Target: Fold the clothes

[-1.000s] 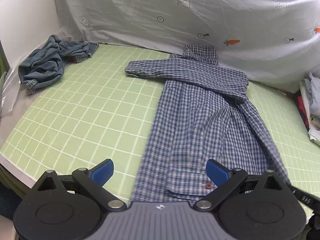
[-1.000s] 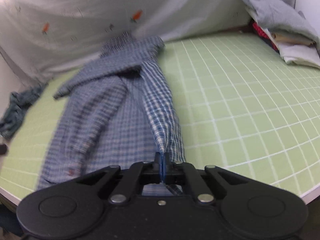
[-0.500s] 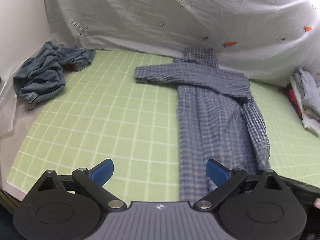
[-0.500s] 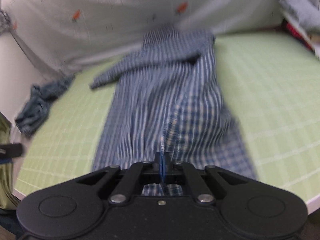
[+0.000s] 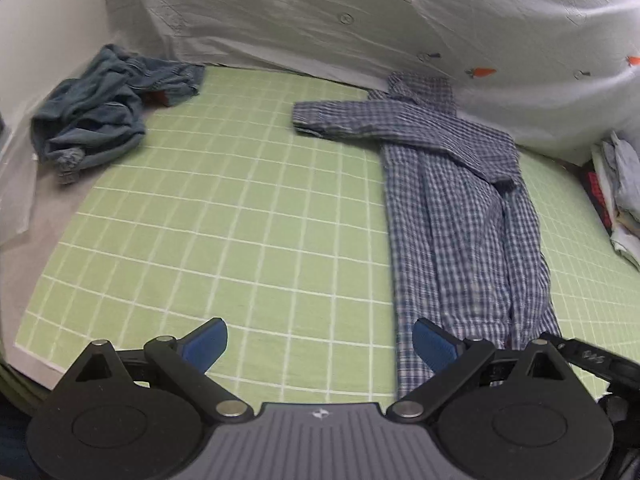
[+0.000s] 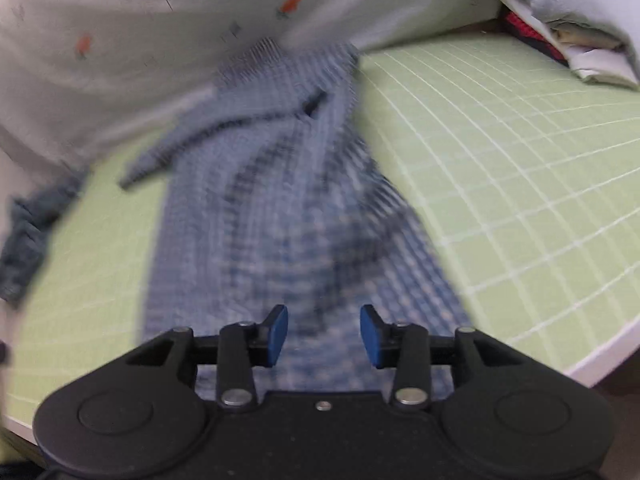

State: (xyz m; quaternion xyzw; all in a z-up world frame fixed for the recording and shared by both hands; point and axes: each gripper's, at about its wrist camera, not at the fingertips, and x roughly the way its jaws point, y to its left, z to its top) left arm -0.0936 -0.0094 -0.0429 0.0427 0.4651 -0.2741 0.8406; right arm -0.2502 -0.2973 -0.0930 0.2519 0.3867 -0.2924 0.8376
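Note:
A blue checked shirt (image 5: 452,200) lies lengthwise on the green grid mat (image 5: 224,216), folded narrow, one sleeve stretched out to the left near the collar. My left gripper (image 5: 320,340) is open over the mat's near edge, just left of the shirt's hem, holding nothing. In the right wrist view the same shirt (image 6: 280,208) looks blurred and runs away from my right gripper (image 6: 323,334), which is open above the hem with nothing between its blue pads.
A crumpled pair of jeans (image 5: 104,112) lies at the mat's far left corner. A stack of folded clothes (image 6: 568,24) sits at the right. A white patterned sheet (image 5: 360,12) hangs behind the mat.
My right gripper was shut on the shirt's edge and has now opened, letting the cloth drop. The shirt's right side has been folded inward, leaving it narrower. The left gripper shifted left.

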